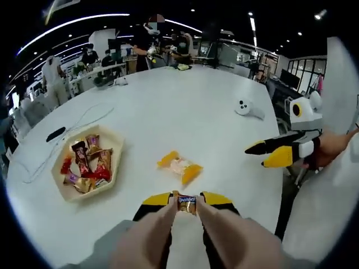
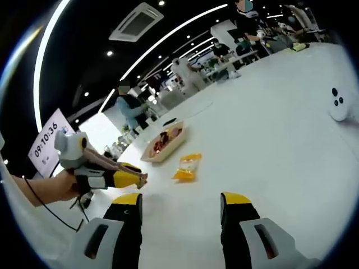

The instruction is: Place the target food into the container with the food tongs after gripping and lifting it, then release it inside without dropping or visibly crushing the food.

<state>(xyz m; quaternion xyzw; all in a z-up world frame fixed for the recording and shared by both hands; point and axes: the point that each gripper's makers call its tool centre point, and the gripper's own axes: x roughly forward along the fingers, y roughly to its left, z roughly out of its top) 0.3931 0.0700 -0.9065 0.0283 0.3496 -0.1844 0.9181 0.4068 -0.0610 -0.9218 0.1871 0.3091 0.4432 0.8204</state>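
Observation:
My left gripper (image 1: 186, 199) is shut on a small brown-and-gold wrapped candy (image 1: 187, 205), held just above the white table near its front edge. In the right gripper view the left gripper (image 2: 134, 178) comes in from the left with the candy at its tips. A hexagonal beige tray (image 1: 115, 147) with several wrapped candies lies to the left on the table, also seen as the tray (image 2: 178, 144). An orange-and-clear snack packet (image 1: 179, 166) lies between tray and gripper, the same packet (image 2: 187, 166). My right gripper (image 2: 180, 200) is open and holds nothing; the right gripper (image 1: 263, 154) hovers at the right.
A white controller (image 1: 247, 107) rests on the far right of the table (image 1: 168, 101), the same controller (image 2: 339, 104). A black device (image 1: 55, 134) and a thin cable lie at the left edge. People sit at desks beyond the table.

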